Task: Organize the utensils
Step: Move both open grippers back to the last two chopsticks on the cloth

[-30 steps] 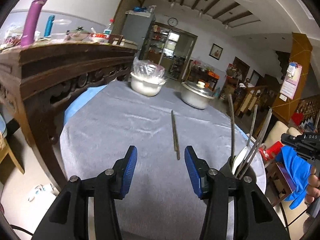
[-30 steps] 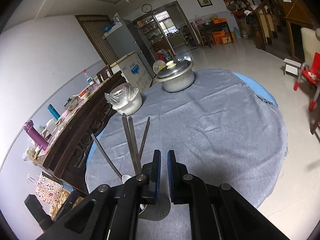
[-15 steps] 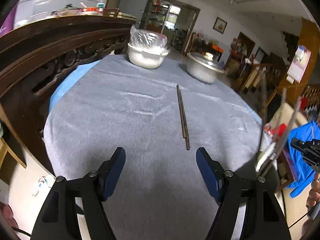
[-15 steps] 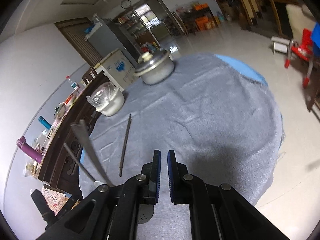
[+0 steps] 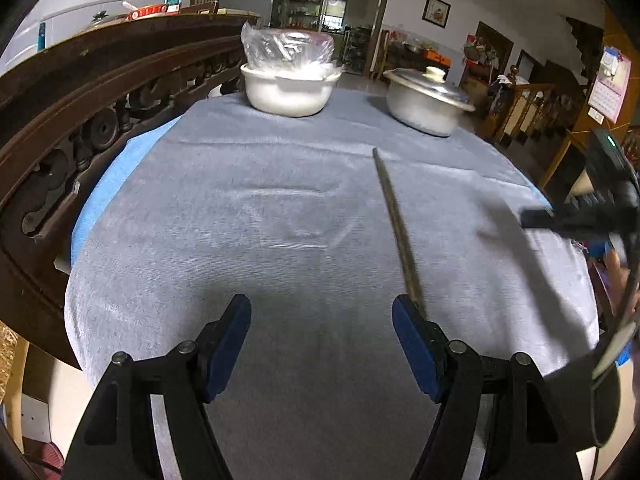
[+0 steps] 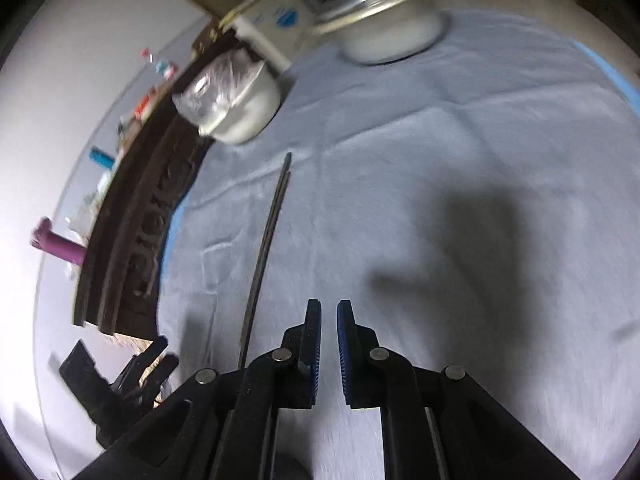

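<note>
While left hand-held gripper (image 5: pixel 321 342) gapes by chopsticks (image 5: pixel 398 230) | right hand-held gripper (image 6: pixel 329 346) nearly together, empty

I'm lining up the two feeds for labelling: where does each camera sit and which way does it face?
Left wrist: rides the left gripper, facing along its wide-open jaws over the grey tablecloth toward the chopsticks, white bowl and metal pot.
Right wrist: rides the right gripper, tilted down at the cloth; jaws nearly closed on nothing visible; the left gripper shows blurred at lower left.
Shared: chopsticks, bowl, pot, cloth.
</note>
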Demonstrator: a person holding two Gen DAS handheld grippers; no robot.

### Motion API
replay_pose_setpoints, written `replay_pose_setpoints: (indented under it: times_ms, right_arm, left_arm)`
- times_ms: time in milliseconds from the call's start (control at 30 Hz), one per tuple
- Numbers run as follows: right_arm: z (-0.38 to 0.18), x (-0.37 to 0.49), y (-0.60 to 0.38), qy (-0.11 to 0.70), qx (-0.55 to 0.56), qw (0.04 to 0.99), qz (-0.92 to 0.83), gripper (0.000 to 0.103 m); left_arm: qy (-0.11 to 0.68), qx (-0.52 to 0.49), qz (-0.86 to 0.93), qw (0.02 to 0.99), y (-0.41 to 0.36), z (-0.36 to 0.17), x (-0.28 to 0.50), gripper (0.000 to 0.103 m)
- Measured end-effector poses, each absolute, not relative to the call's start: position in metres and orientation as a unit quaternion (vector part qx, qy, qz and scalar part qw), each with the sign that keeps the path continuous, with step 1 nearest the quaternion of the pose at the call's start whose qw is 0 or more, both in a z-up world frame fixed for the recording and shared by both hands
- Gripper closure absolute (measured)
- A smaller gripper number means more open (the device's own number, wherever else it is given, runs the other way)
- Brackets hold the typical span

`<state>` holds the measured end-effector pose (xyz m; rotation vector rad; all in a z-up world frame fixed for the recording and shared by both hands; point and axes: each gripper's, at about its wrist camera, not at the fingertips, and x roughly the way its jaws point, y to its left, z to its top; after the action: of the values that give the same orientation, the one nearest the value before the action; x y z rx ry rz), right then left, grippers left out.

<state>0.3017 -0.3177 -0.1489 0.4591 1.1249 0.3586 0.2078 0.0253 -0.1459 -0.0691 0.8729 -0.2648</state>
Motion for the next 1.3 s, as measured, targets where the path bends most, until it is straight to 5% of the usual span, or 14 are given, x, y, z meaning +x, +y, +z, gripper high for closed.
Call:
replay_pose_setpoints:
  times_ms: [467,1300]
  right_arm:
    - [-0.174,0.419,-0.222,0.564,0.13,0.789,0.207,0.092]
    - [-0.191,0.439,-0.181,0.594,-0.014,0.794,0.131,0.094]
  left_arm:
    - [0.432,-0.01,-0.116,0.894,0.038,-0.161,0.257,0.029]
    - [0.438,-0.034,-0.12,0.89,0.042,-0.158,0.294,0.029]
